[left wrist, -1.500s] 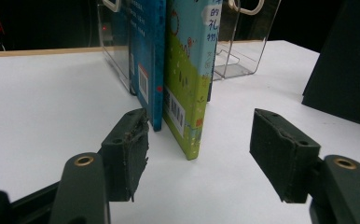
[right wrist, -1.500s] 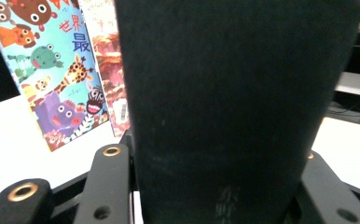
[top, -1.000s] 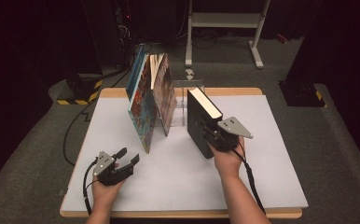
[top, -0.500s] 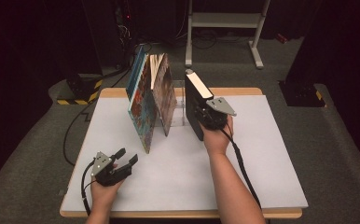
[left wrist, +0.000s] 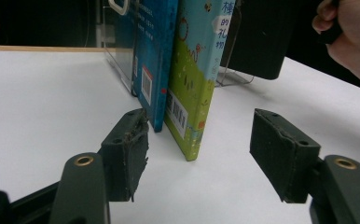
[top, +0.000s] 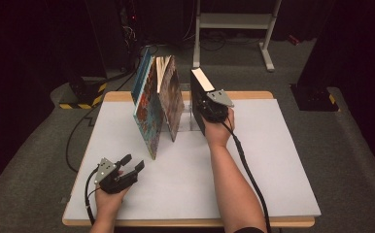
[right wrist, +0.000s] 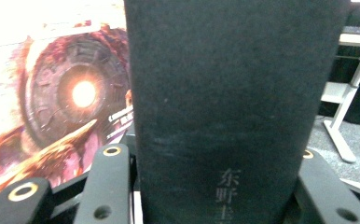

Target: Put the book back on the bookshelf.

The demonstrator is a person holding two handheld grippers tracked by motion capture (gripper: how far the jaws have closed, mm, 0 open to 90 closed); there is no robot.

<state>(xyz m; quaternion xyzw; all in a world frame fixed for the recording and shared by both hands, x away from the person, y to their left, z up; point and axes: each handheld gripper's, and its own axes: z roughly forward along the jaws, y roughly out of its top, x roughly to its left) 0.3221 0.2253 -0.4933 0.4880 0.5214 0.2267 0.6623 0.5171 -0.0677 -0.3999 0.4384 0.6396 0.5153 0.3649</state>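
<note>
A: Where's the black book point(top: 198, 92) rel. to my right gripper point(top: 213, 110)?

B: Between its jaws, spine facing me, pinched upright on the table point(top: 273, 160), just right of 2 leaning picture books point(top: 156, 104).

A: Left gripper point(top: 129, 164)?

B: Jaws spread, nothing between, low near the table's front edge, well apart from the books.

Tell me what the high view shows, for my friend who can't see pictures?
A person's right gripper clamps a thick black book standing upright on a white table, beside colourful picture books leaning together. The left gripper rests near the table's front edge, jaws open and holding nothing.
</note>
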